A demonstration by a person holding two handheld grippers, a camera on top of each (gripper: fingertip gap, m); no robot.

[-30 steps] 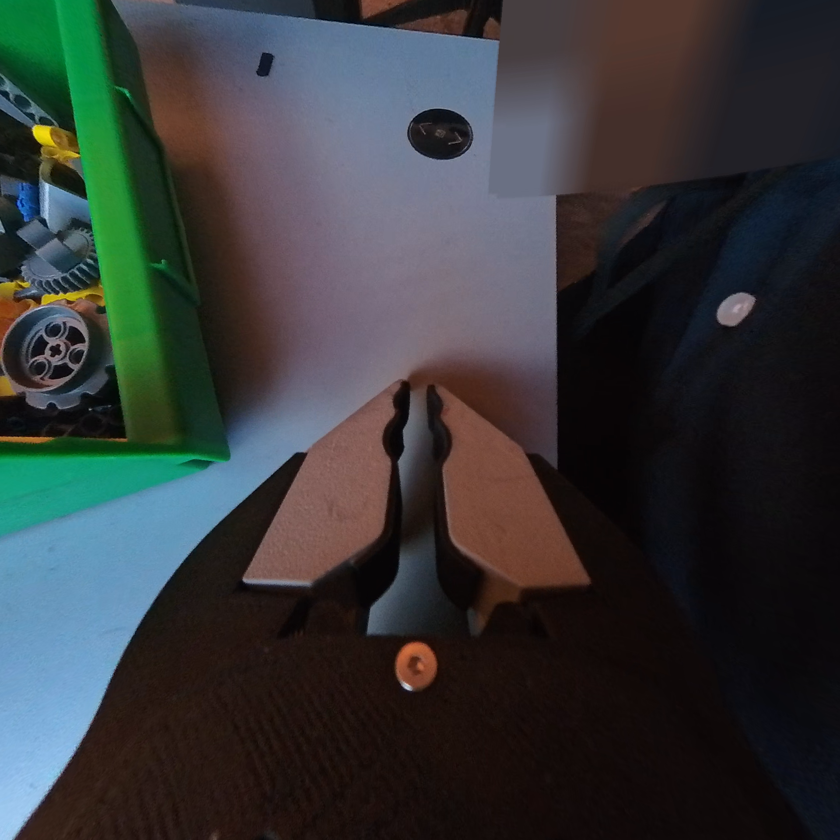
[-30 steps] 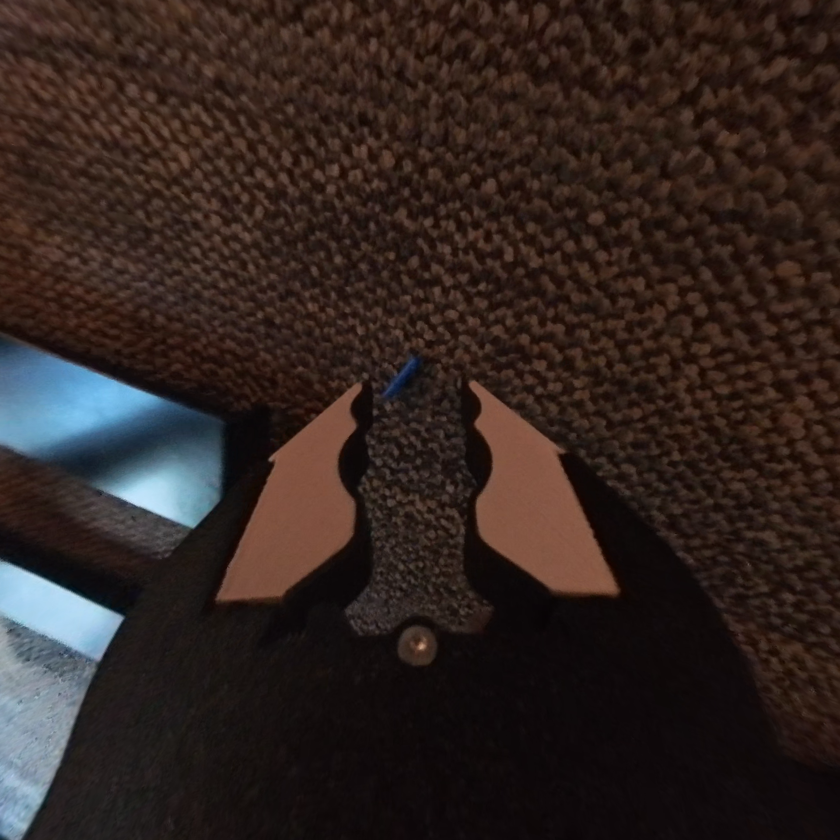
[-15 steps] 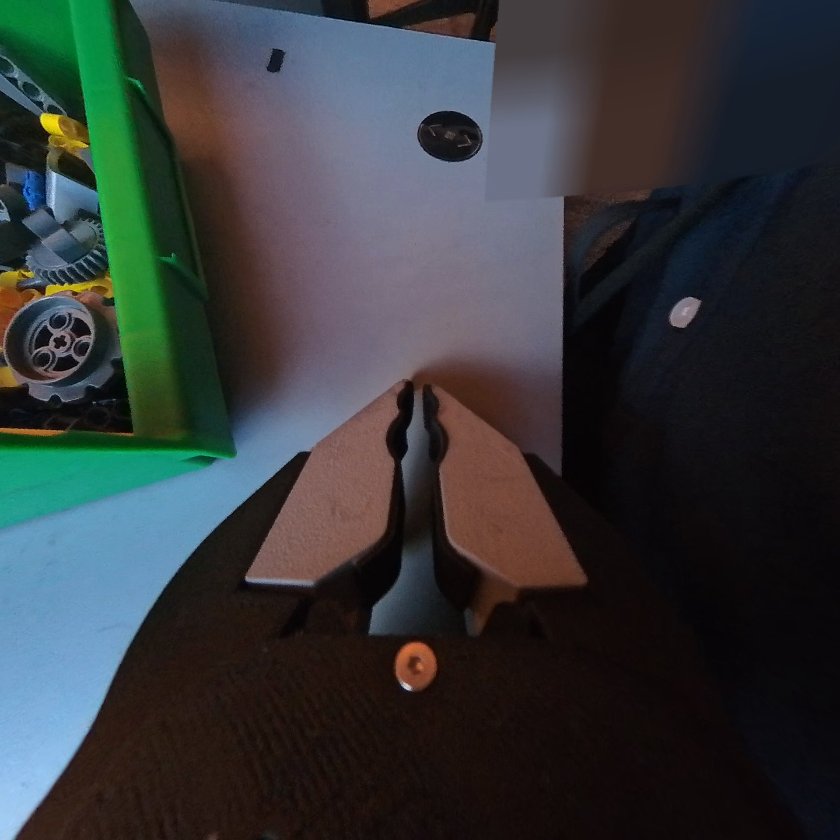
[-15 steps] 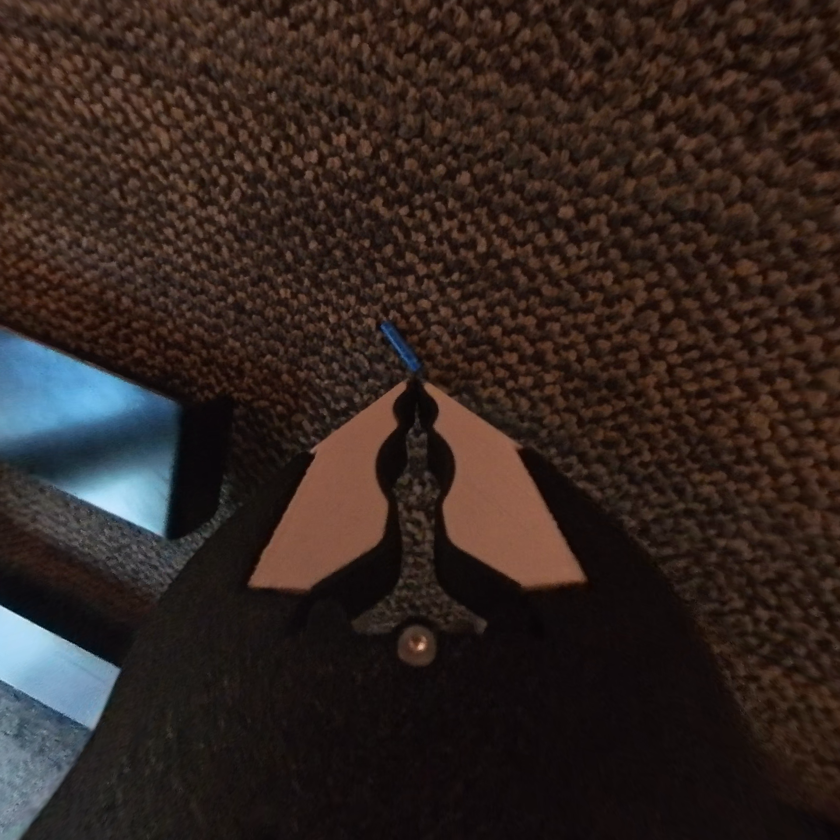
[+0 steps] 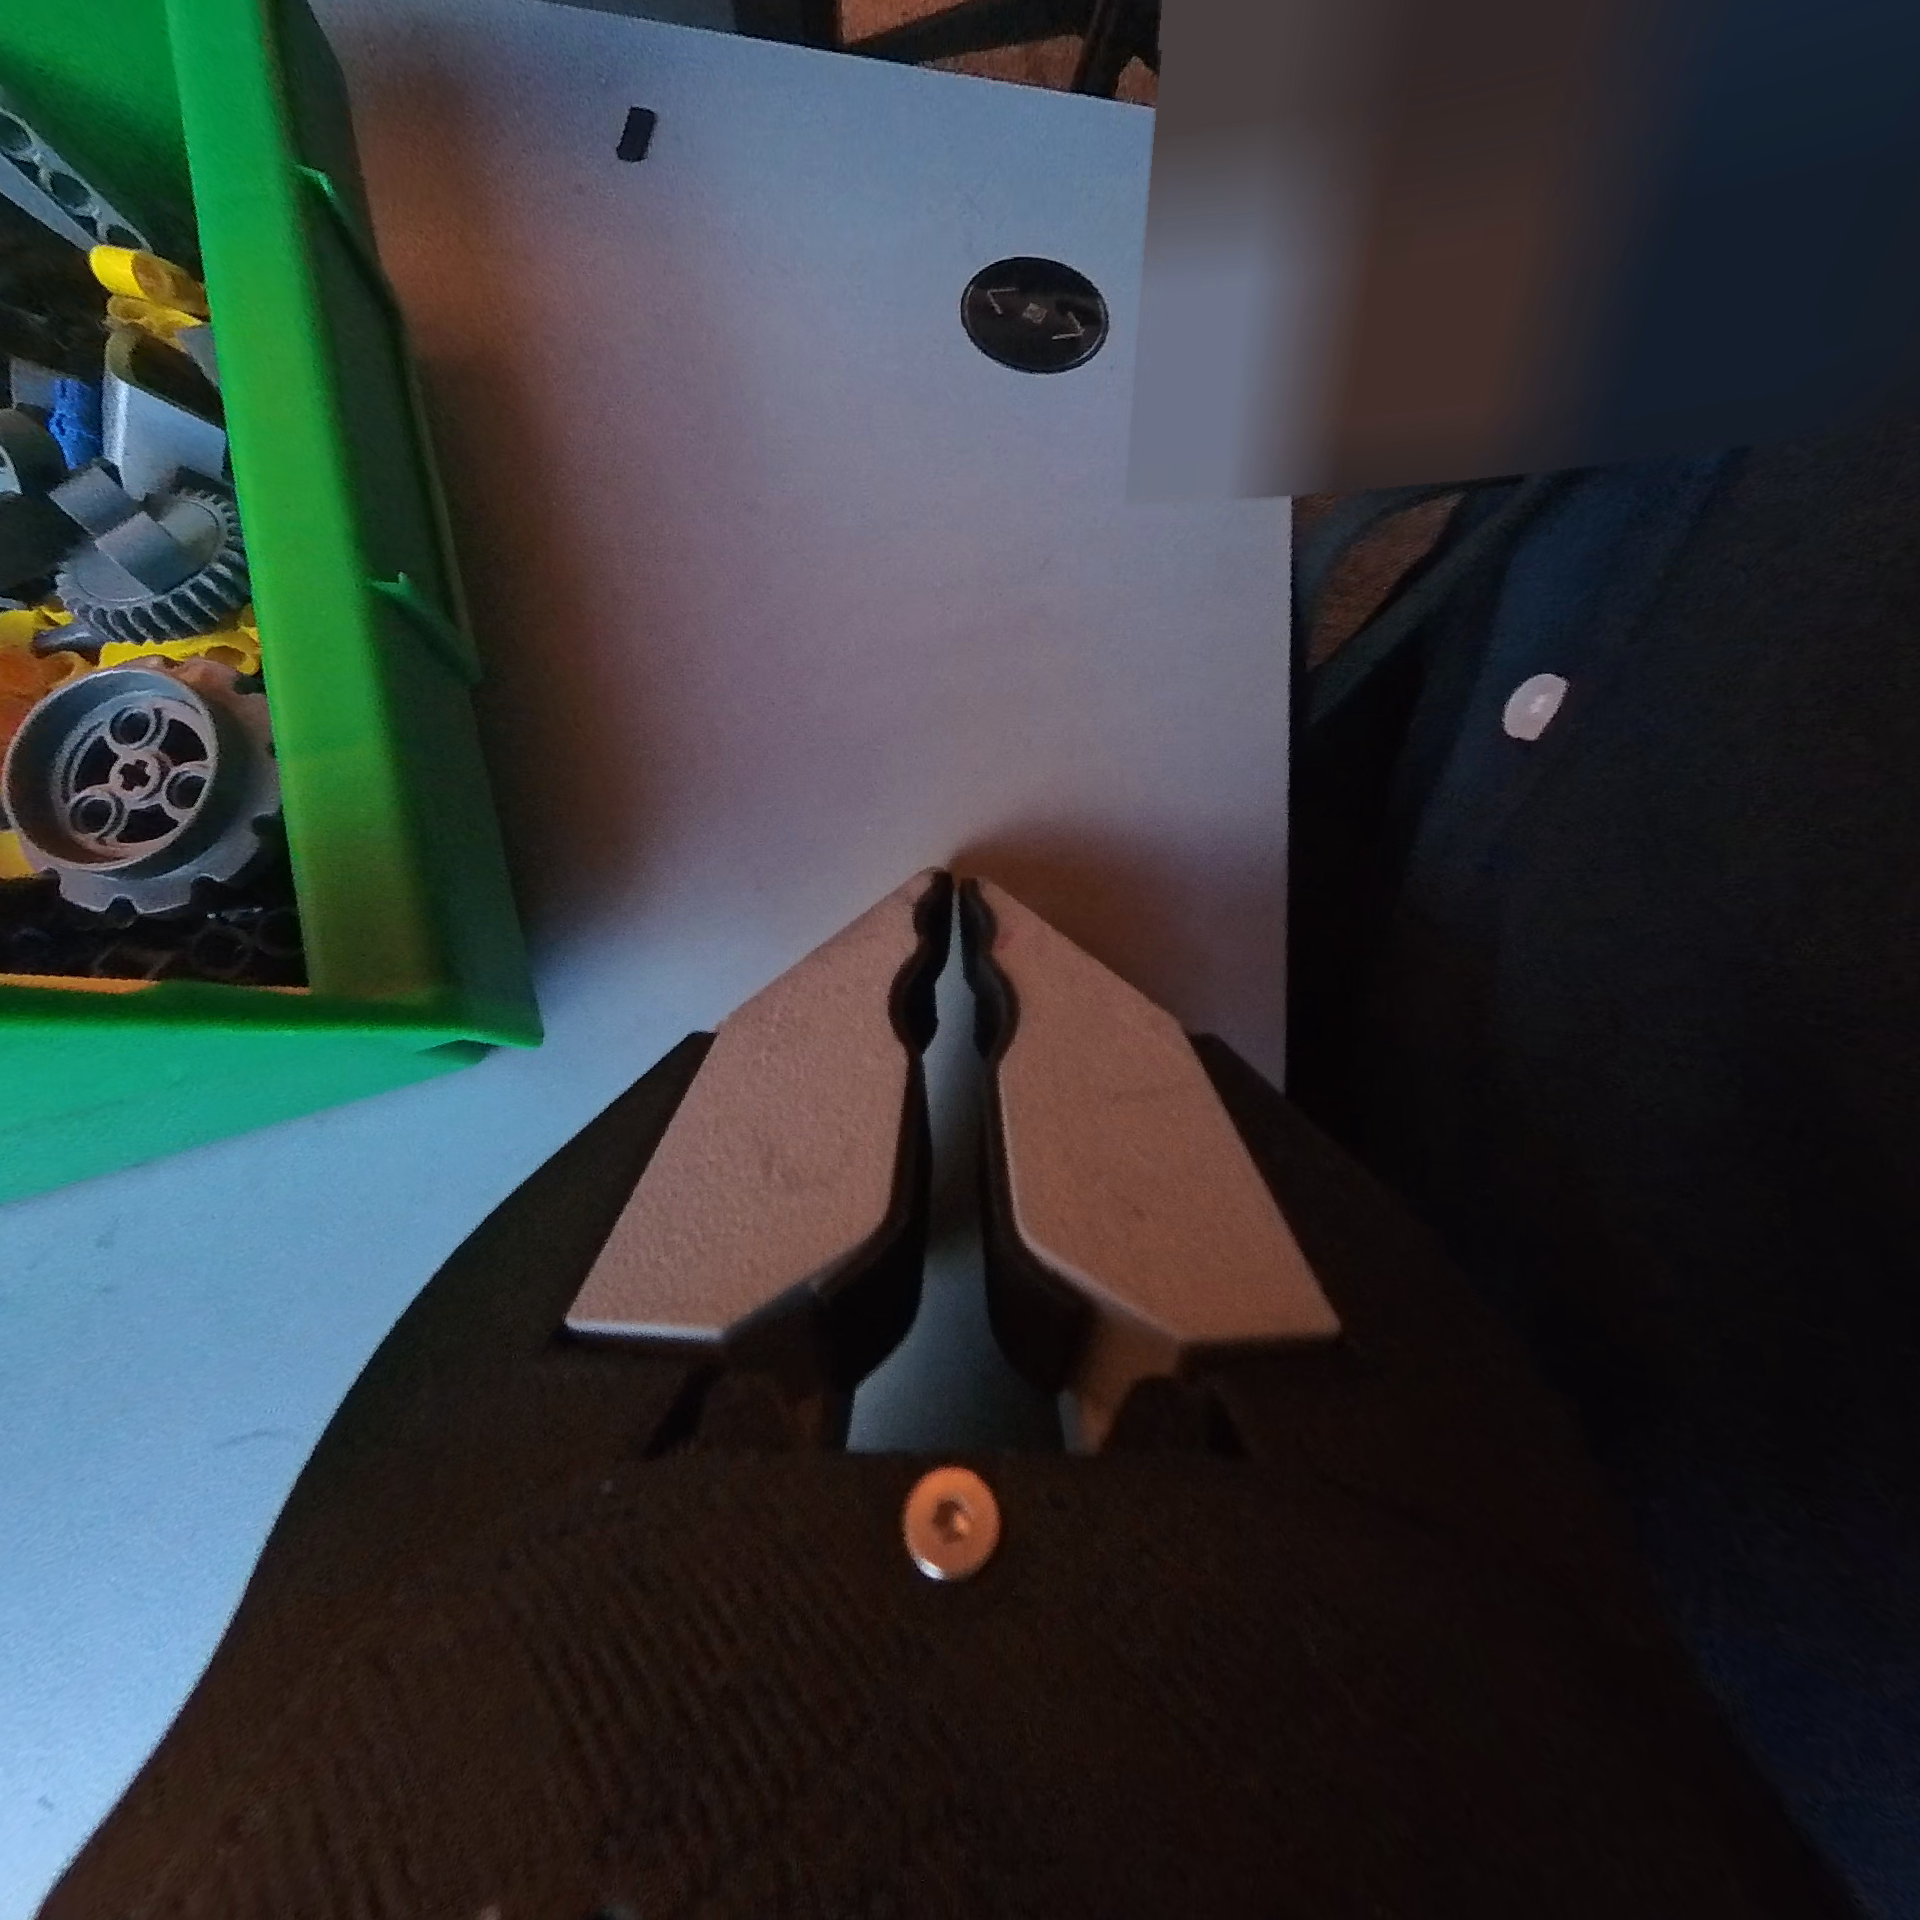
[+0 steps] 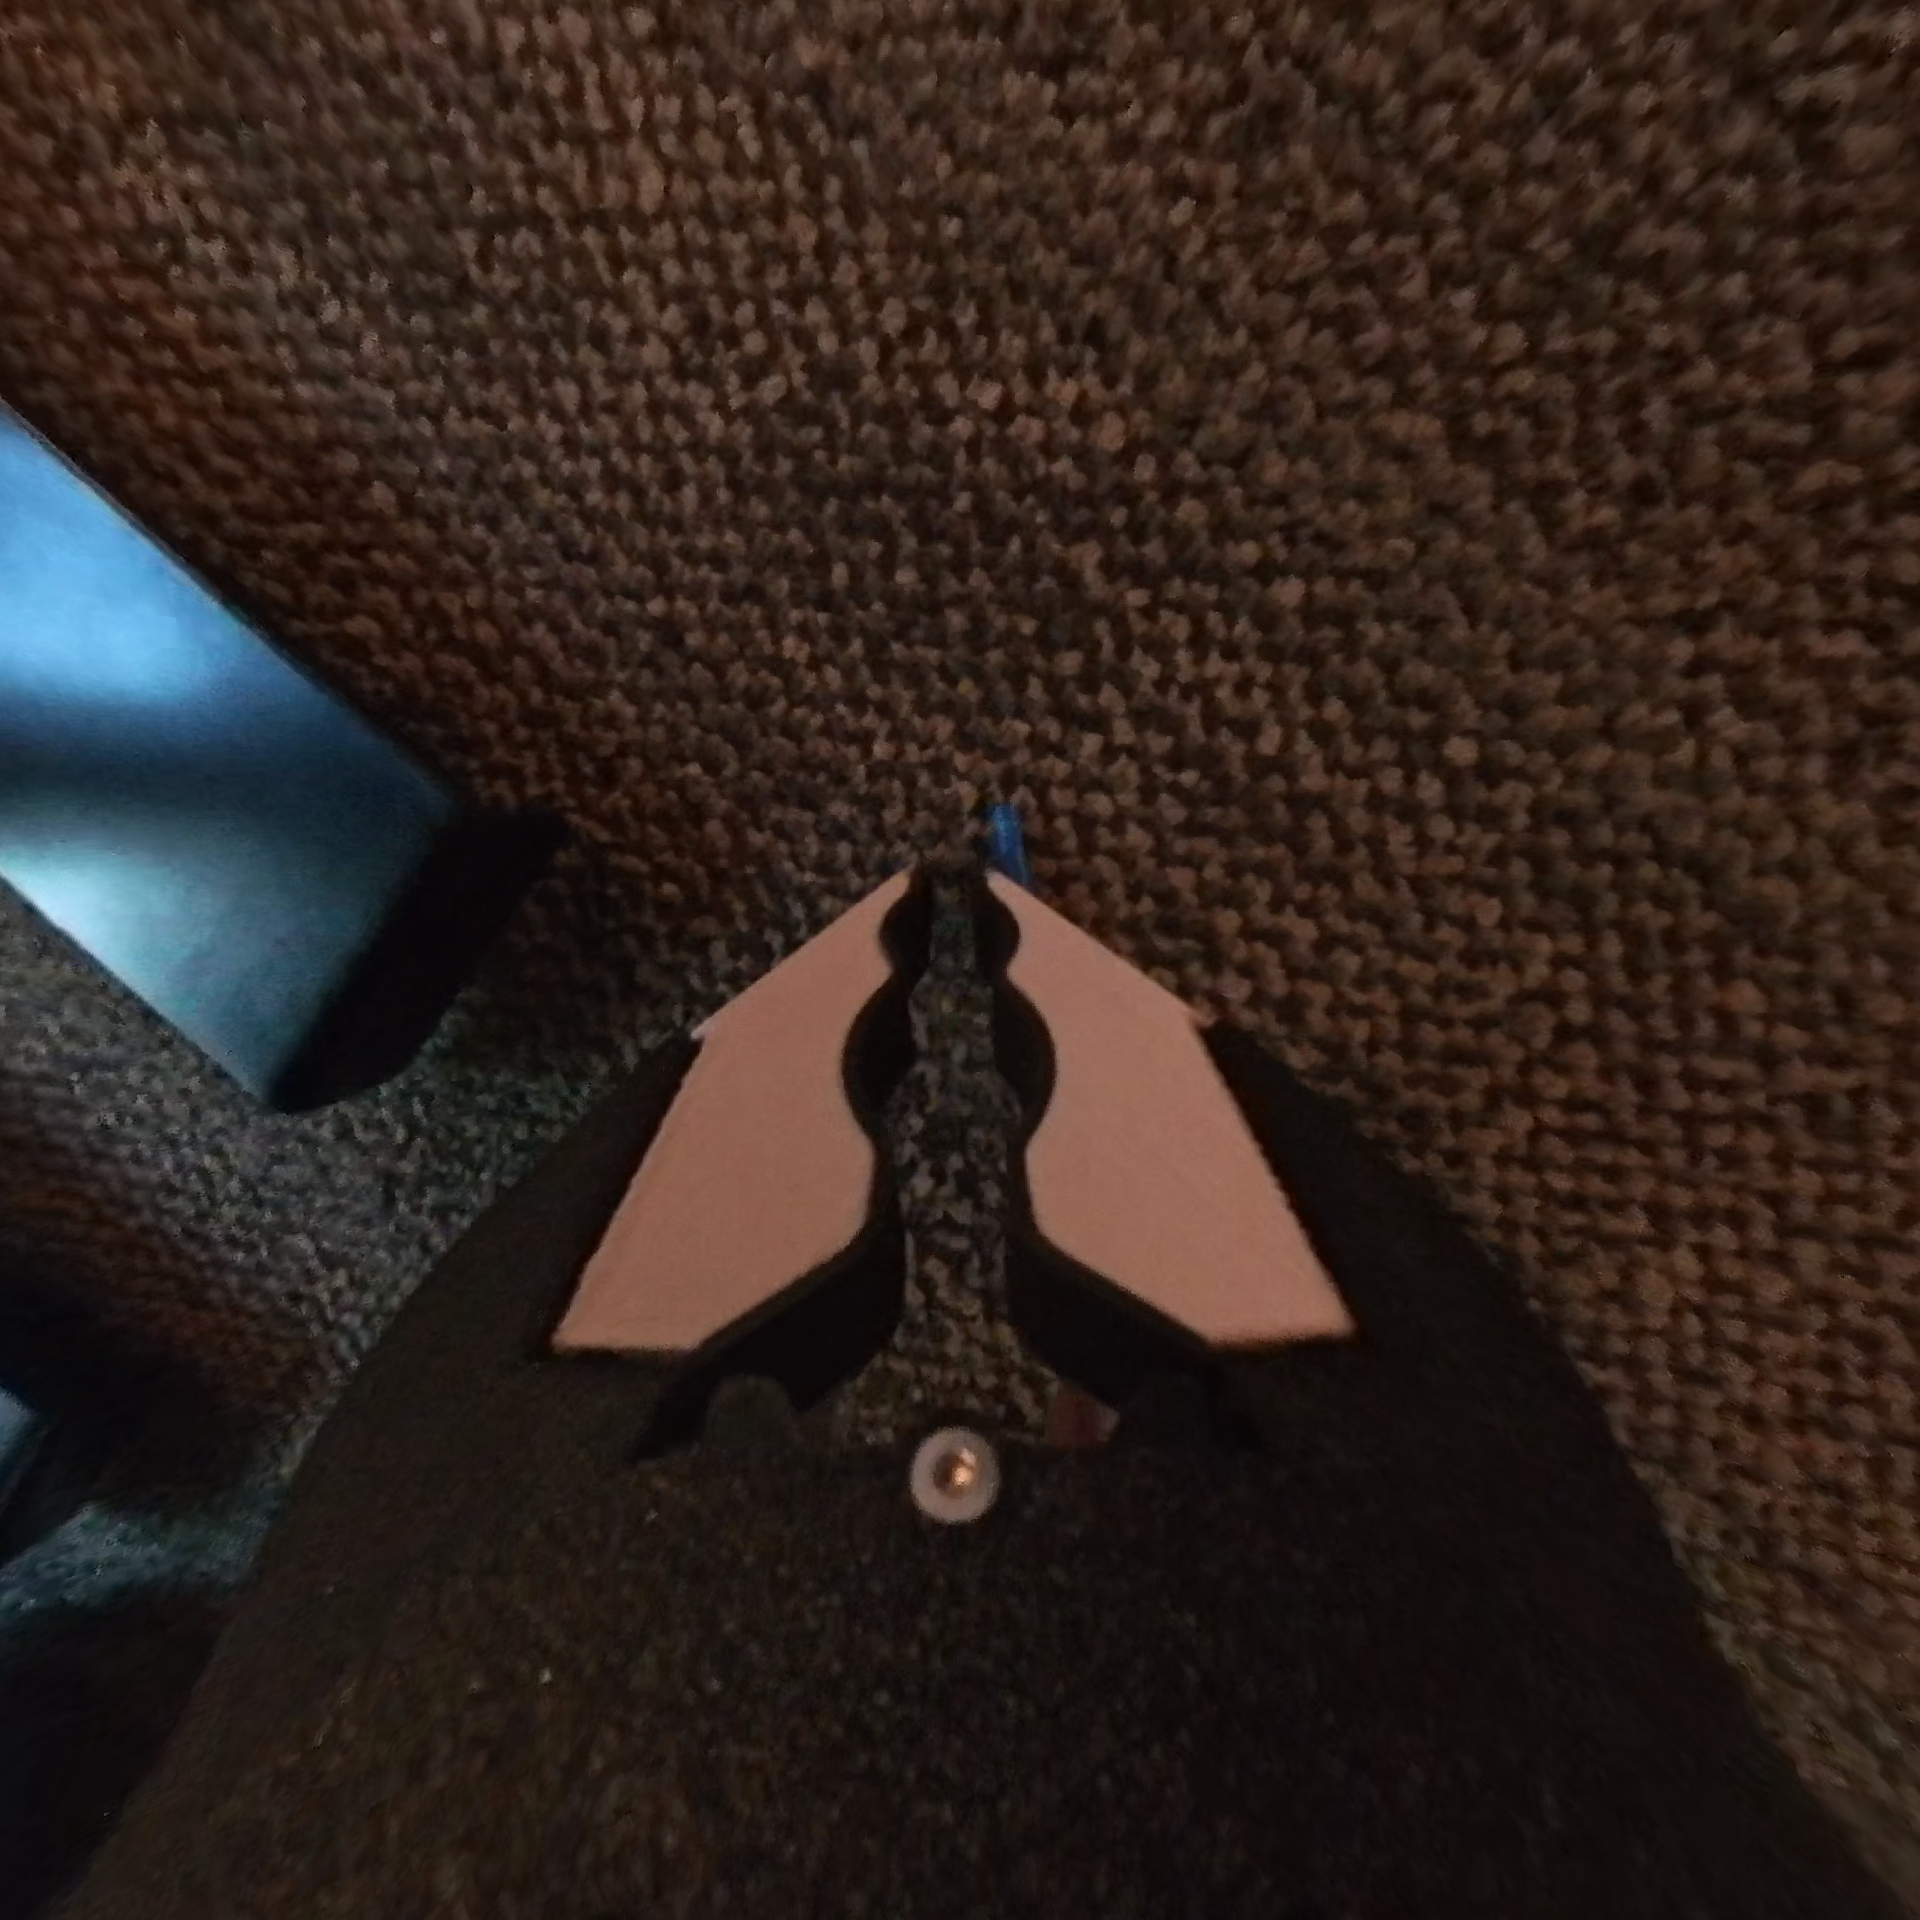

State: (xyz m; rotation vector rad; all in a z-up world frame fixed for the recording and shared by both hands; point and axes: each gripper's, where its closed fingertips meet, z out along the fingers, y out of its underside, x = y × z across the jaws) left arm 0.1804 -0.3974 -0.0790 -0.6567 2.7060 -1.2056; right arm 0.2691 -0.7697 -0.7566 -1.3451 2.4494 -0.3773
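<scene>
Right gripper (image 6: 954, 881) nearly closed, small thin blue piece (image 6: 1004, 840) at right fingertip on brown carpet (image 6: 1143, 436); left gripper (image 5: 954, 891) closed, empty

Your left tool (image 5: 954, 902) points forward and level, its fingertips almost touching, nothing between them. Your right tool (image 6: 954, 883) aims steeply downward, its fingertips parted by a narrow gap.

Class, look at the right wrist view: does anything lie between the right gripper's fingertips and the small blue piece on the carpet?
Nothing visible does. The small blue piece lies on the carpet just past the right gripper, close by one fingertip; the jaws stand narrowly apart.
</scene>
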